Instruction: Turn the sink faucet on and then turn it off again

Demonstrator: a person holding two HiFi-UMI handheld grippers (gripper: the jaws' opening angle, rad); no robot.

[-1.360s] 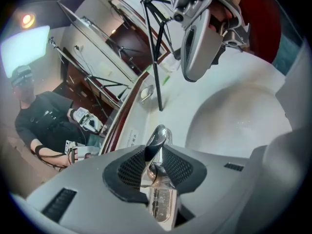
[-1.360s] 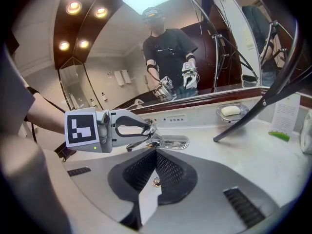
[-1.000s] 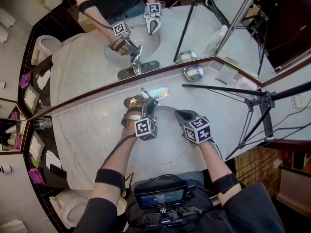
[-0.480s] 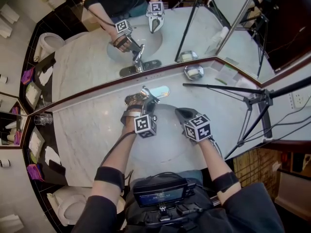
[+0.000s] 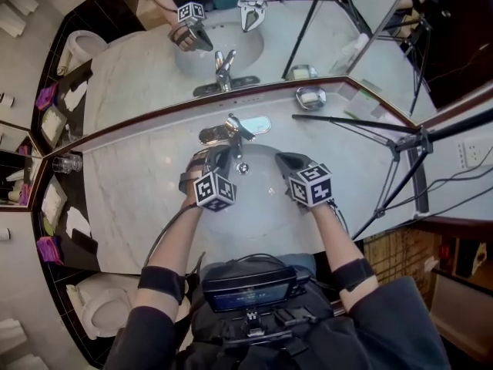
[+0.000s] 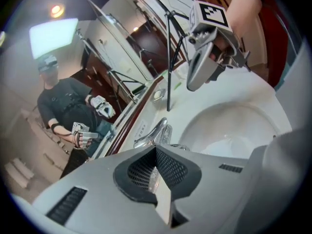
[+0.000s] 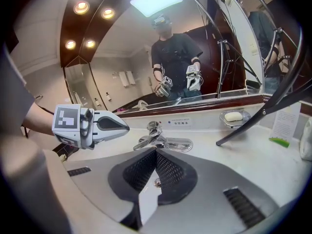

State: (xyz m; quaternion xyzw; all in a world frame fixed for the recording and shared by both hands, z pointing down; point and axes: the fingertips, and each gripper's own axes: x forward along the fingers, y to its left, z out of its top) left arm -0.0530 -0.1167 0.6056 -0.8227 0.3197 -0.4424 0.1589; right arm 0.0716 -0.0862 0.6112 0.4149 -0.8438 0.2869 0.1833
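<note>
The chrome faucet (image 5: 231, 129) stands at the back rim of the white sink basin (image 5: 266, 214), its lever pointing toward the bowl. My left gripper (image 5: 221, 156) hangs over the basin just short of the faucet, clear of it. Its jaws have just been closing and are shut with nothing between them. In the left gripper view the faucet (image 6: 155, 133) shows just past the shut fingertips. My right gripper (image 5: 281, 160) hovers over the bowl's right side, shut and empty. The right gripper view shows the faucet (image 7: 157, 139) ahead and the left gripper (image 7: 119, 126) at the left.
A soap dish (image 5: 310, 97) with a bar sits on the marble counter right of the faucet. A black tripod (image 5: 385, 141) reaches over the counter's right side. A glass (image 5: 68, 163) stands at far left. The mirror runs along the back. A toilet (image 5: 104, 314) is at lower left.
The left gripper has drawn back from the faucet lever toward me and to the left, and its jaws have closed. The right gripper has stayed where it was.
</note>
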